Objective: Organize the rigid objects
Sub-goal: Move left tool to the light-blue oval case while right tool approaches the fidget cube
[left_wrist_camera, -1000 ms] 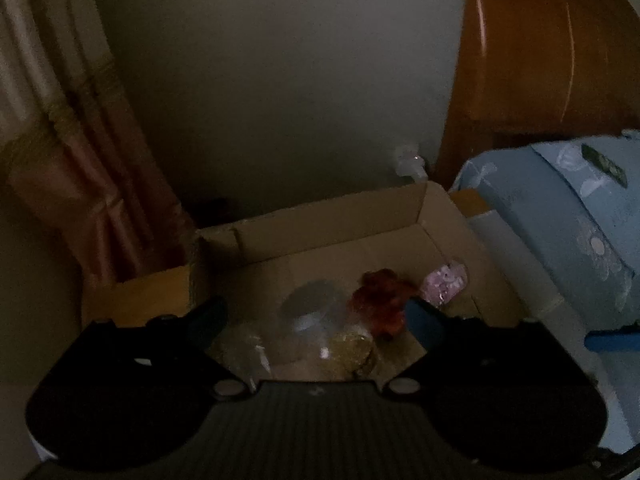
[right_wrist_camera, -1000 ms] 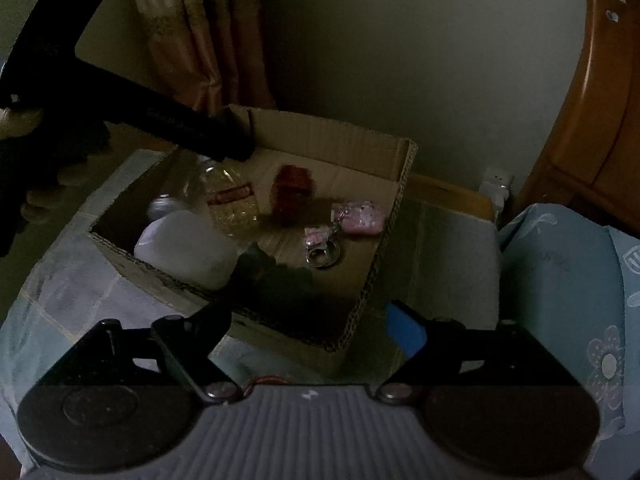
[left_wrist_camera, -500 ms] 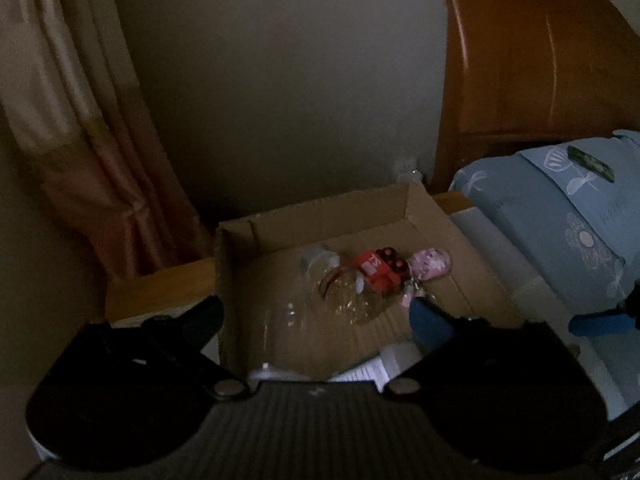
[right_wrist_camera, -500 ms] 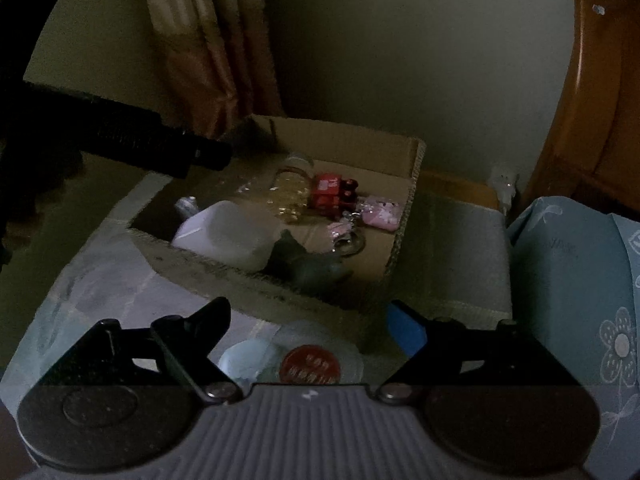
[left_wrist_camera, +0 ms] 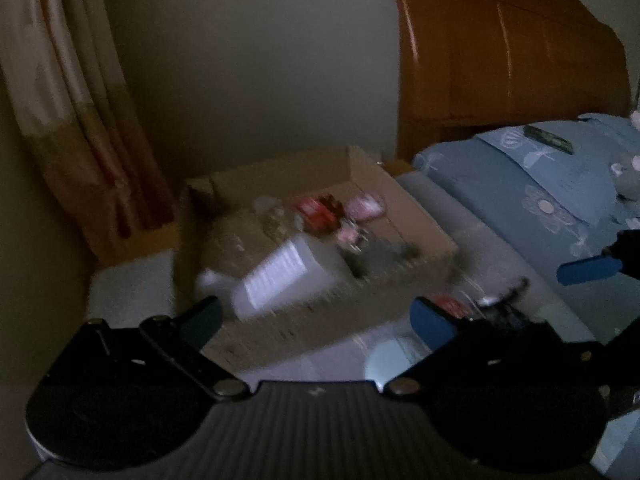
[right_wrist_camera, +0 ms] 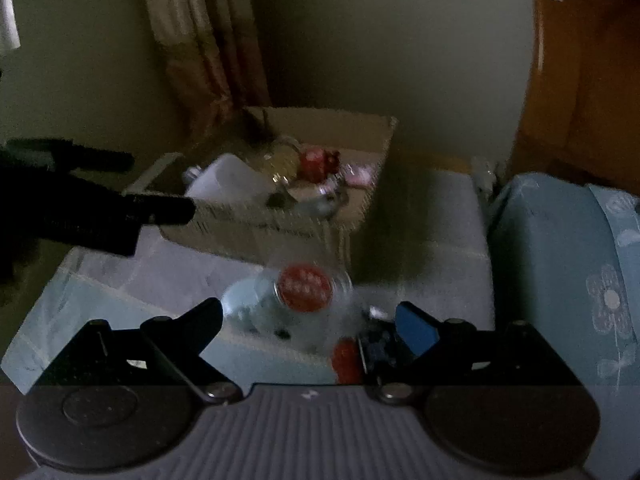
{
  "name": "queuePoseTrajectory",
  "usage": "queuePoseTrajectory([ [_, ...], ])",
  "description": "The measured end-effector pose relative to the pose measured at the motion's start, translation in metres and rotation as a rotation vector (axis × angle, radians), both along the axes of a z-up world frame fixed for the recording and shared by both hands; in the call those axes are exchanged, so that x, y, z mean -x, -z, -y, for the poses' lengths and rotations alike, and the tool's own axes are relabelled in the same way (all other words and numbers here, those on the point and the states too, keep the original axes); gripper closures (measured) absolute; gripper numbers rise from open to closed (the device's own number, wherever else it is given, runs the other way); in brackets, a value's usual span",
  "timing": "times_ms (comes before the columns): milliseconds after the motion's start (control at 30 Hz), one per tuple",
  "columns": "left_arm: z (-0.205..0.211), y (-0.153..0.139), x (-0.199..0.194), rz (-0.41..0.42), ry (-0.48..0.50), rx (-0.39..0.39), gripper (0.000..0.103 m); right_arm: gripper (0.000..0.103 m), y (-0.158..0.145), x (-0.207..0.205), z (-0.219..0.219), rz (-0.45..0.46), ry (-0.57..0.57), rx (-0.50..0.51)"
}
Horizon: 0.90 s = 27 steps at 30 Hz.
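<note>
An open cardboard box (left_wrist_camera: 416, 232) (right_wrist_camera: 280, 220) stands on the pale bedsheet. It holds a white labelled bottle (left_wrist_camera: 280, 272) (right_wrist_camera: 232, 180), a red toy (left_wrist_camera: 320, 212) (right_wrist_camera: 318, 162), a pink trinket (left_wrist_camera: 366, 206) and a clear bottle (left_wrist_camera: 272, 216). In front of the box lie a clear jar with a red lid (right_wrist_camera: 306, 286) (left_wrist_camera: 448, 304) and a pale blue round piece (right_wrist_camera: 248, 304). My left gripper (left_wrist_camera: 318, 320) is open and empty, short of the box's near wall. My right gripper (right_wrist_camera: 312, 320) hovers just short of the jar; its jaws are opening with nothing between them.
A small red thing (right_wrist_camera: 346, 360) and a dark patterned object (right_wrist_camera: 380, 344) lie by my right fingertip. A blue flowered pillow (left_wrist_camera: 552, 184) and a wooden headboard (left_wrist_camera: 500, 60) stand to the right. A curtain (left_wrist_camera: 80, 140) hangs at the left behind the box.
Both grippers have drawn back from the box, which now looks smaller and farther. The red-lidded jar and pale blue piece have come into view in front of it. The right jaws stand wider.
</note>
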<state>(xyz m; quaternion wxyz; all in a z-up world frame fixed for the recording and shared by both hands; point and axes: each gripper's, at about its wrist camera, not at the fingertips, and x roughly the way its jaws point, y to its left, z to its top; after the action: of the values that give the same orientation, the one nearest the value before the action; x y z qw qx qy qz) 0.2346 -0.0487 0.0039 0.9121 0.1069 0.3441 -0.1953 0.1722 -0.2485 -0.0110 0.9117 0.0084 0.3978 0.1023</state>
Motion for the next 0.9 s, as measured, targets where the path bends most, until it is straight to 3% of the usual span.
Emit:
queuePoseTrajectory([
  [167, 0.009, 0.028, 0.013, -0.052, 0.039, 0.015, 0.003, 0.007, 0.012, 0.012, 0.011, -0.022, 0.030, -0.024],
  [467, 0.028, 0.084, 0.024, -0.112, 0.081, -0.044, 0.003, 0.007, 0.036, 0.015, 0.032, -0.073, 0.079, -0.043],
  [733, 0.035, 0.109, 0.010, -0.101, 0.043, -0.022, 0.002, 0.007, 0.057, 0.018, 0.040, -0.083, 0.063, 0.008],
  [900, 0.029, 0.115, 0.008, -0.068, -0.005, 0.040, 0.001, 0.007, 0.065, 0.016, 0.042, -0.082, 0.045, 0.012],
])
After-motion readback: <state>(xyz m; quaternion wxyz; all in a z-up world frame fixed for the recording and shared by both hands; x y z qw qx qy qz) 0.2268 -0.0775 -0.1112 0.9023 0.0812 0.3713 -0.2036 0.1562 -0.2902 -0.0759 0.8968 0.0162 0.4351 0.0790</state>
